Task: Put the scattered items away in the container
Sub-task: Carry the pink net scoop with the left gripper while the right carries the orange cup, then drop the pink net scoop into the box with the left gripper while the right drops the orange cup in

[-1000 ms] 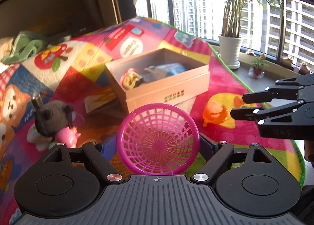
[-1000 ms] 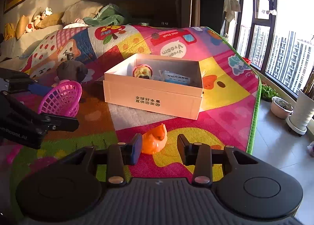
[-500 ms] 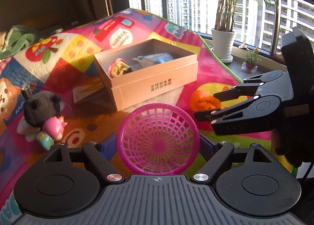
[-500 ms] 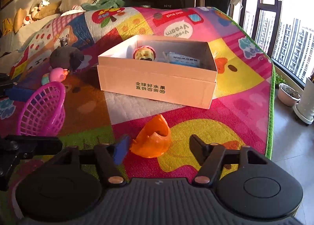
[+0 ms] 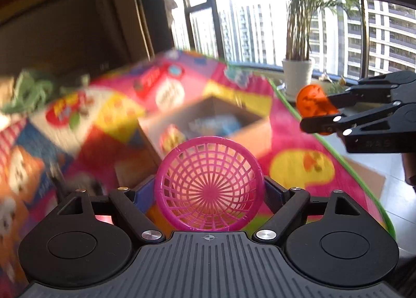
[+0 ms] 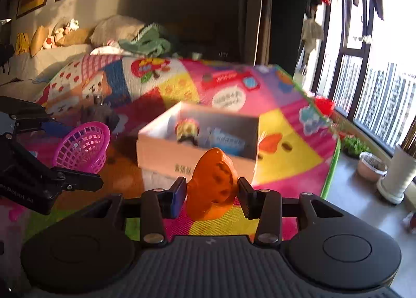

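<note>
Left tongs (image 5: 210, 188) clamped on the pink mesh basket (image 5: 209, 185), pads on both its sides, mouth facing the camera. Right tongs (image 6: 212, 194) have just been closing, with the orange toy (image 6: 213, 183) between the pads; both pads press on it and it's off the play mat (image 6: 286, 152).

Landmark: the open cardboard box (image 6: 166, 152) on the mat. Basket sits on the near side of the box in the left view; in the right view it's to the box's left. Orange toy is in front of the box's near wall in the right view, to the box's right in the left one. Inside the box: a small round toy (image 6: 187, 129) and a blue-and-white packet (image 6: 228, 140), side by side. Mat and box are motion-blurred.
</note>
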The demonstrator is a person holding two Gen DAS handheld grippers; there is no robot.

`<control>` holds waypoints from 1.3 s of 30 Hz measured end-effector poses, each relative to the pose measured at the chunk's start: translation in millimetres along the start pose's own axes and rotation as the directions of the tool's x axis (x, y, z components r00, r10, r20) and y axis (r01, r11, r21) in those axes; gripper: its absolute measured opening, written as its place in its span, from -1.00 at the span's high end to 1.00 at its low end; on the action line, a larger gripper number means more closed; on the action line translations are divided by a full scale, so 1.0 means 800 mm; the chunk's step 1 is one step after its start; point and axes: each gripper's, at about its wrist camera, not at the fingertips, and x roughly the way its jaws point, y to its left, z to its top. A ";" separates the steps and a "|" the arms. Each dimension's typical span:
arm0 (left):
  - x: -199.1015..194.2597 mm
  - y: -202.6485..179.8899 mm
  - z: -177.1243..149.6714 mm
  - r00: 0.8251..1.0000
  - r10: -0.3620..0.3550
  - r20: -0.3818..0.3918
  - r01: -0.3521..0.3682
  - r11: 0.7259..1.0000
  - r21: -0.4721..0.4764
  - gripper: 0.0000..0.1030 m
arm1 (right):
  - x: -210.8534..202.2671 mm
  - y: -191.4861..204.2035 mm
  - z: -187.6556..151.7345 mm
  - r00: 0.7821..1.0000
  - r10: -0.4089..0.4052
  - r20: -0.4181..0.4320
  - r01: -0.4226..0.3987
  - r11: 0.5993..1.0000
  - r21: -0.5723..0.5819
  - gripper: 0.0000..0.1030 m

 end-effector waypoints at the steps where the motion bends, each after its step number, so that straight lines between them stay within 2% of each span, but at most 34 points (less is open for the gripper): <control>1: 0.001 0.004 0.019 0.999 0.007 0.032 -0.008 1.000 0.014 -0.71 | -0.006 -0.006 0.015 0.999 -0.020 0.045 0.020 1.000 -0.004 0.18; 5: 0.030 0.025 0.089 0.993 -0.013 0.116 0.012 1.000 0.010 -0.71 | -0.007 -0.040 0.091 0.979 -0.069 0.194 0.067 0.998 0.017 0.18; 8: 0.078 0.046 0.126 0.991 -0.051 0.122 0.053 0.999 -0.014 -0.71 | 0.024 -0.073 0.150 0.976 -0.027 0.216 0.007 0.996 0.092 0.18; 11: 0.136 0.067 0.141 0.994 -0.065 0.092 0.071 0.996 -0.062 -0.71 | 0.073 -0.099 0.186 0.980 0.022 0.196 -0.056 0.984 0.169 0.18; 13: 0.176 0.080 0.139 0.993 -0.106 0.054 0.112 0.987 -0.116 -0.72 | 0.112 -0.110 0.195 0.985 0.047 0.167 -0.083 0.973 0.215 0.18; 14: 0.197 0.084 0.136 0.991 -0.132 0.035 0.136 0.982 -0.130 -0.73 | 0.133 -0.112 0.196 0.988 0.056 0.146 -0.089 0.969 0.232 0.18; 15: 0.215 0.086 0.129 0.987 -0.157 0.009 0.157 0.979 -0.130 -0.82 | 0.154 -0.113 0.194 0.991 0.068 0.117 -0.096 0.964 0.247 0.18; 17: 0.239 0.092 0.114 0.989 -0.146 -0.035 0.141 0.981 -0.131 -0.86 | 0.200 -0.112 0.184 0.993 0.115 0.030 -0.119 0.953 0.279 0.17; 20: 0.231 0.118 0.084 0.996 -0.084 -0.038 0.076 0.980 -0.183 -0.89 | 0.247 -0.111 0.162 0.988 0.138 -0.063 -0.109 0.935 0.336 0.12; 23: 0.193 0.139 0.046 0.999 -0.035 -0.018 0.031 0.982 -0.188 -0.94 | 0.262 -0.112 0.140 0.988 0.125 -0.094 -0.086 0.937 0.338 0.12; 27: 0.151 0.145 0.006 0.999 -0.037 -0.040 0.027 0.978 -0.208 -0.95 | 0.267 -0.096 0.122 0.980 0.134 -0.146 -0.086 0.951 0.298 0.12; 28: 0.143 0.148 -0.002 0.999 -0.031 -0.045 0.020 0.974 -0.225 -0.96 | 0.268 -0.090 0.117 0.971 0.167 -0.172 -0.111 0.949 0.294 0.12; 30: 0.126 0.153 -0.018 0.998 -0.031 -0.049 0.017 0.965 -0.263 -0.97 | 0.270 -0.076 0.103 0.934 0.278 -0.226 -0.196 0.924 0.327 0.11; 31: 0.122 0.153 -0.024 0.997 -0.047 -0.056 0.030 0.959 -0.280 -0.97 | 0.270 -0.067 0.098 0.913 0.321 -0.250 -0.230 0.914 0.335 0.07; 32: 0.116 0.151 -0.031 0.995 -0.070 -0.066 0.047 0.955 -0.293 -0.97 | 0.268 -0.057 0.093 0.897 0.347 -0.273 -0.253 0.911 0.327 -0.18; 33: 0.112 0.146 -0.039 0.993 -0.094 -0.077 0.066 0.951 -0.301 -0.98 | 0.267 -0.043 0.091 0.888 0.357 -0.292 -0.269 0.915 0.300 -0.51; 34: 0.109 0.140 -0.046 0.990 -0.108 -0.090 0.076 0.950 -0.304 -0.99 | 0.264 -0.030 0.089 0.888 0.345 -0.305 -0.273 0.927 0.256 -0.62; 37: 0.103 0.114 -0.064 0.984 -0.138 -0.108 0.101 0.951 -0.294 -1.00 | 0.268 0.008 0.087 0.891 0.271 -0.365 -0.259 0.962 0.084 -0.66; 39: 0.102 0.101 -0.073 0.984 -0.140 -0.109 0.105 0.955 -0.279 -1.00 | 0.284 0.019 0.087 0.871 0.251 -0.423 -0.252 0.966 0.055 -0.66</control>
